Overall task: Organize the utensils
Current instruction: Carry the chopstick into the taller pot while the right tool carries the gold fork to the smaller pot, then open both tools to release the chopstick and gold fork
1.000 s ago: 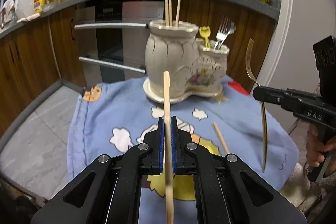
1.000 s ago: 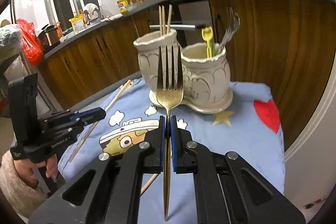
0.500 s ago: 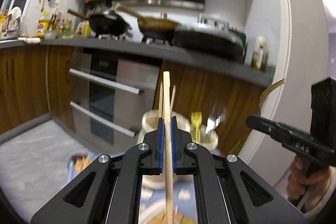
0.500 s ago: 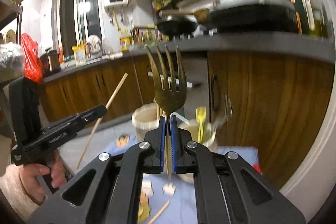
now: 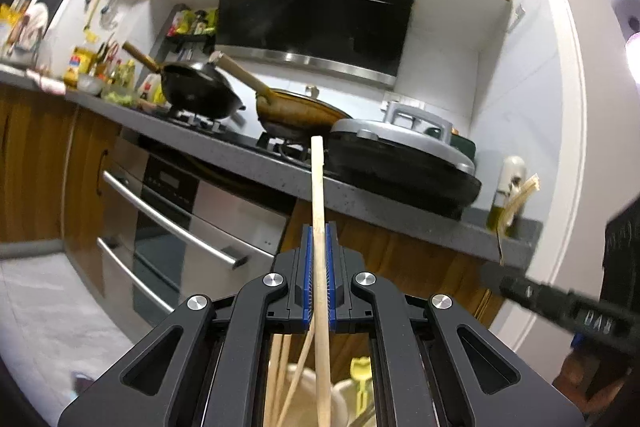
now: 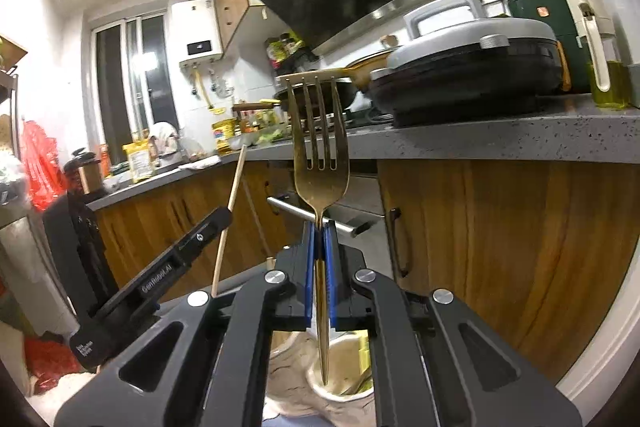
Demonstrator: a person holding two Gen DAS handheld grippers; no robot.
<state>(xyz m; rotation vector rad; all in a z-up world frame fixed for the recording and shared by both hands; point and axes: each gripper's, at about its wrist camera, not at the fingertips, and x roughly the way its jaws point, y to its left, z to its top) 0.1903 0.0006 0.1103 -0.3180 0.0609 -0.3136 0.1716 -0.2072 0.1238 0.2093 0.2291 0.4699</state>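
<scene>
My left gripper is shut on a pale wooden chopstick that stands upright between its blue pads. Below its fingers shows the cream ceramic holder, with other chopsticks and a small yellow fork in it. My right gripper is shut on the neck of a gold fork, tines up. The fork's handle tip hangs just above the opening of the holder's smaller cup. In the right wrist view the left gripper is at the left with the chopstick.
Straight ahead runs a grey countertop with a black wok, a frying pan and a lidded grill appliance. An oven with steel handles and wooden cabinet doors sit under it. An oil bottle stands at the counter's end.
Both grippers have risen with the chopstick and the fork still held. The blue cloth has dropped out of view; the holder now lies under the fingers.
</scene>
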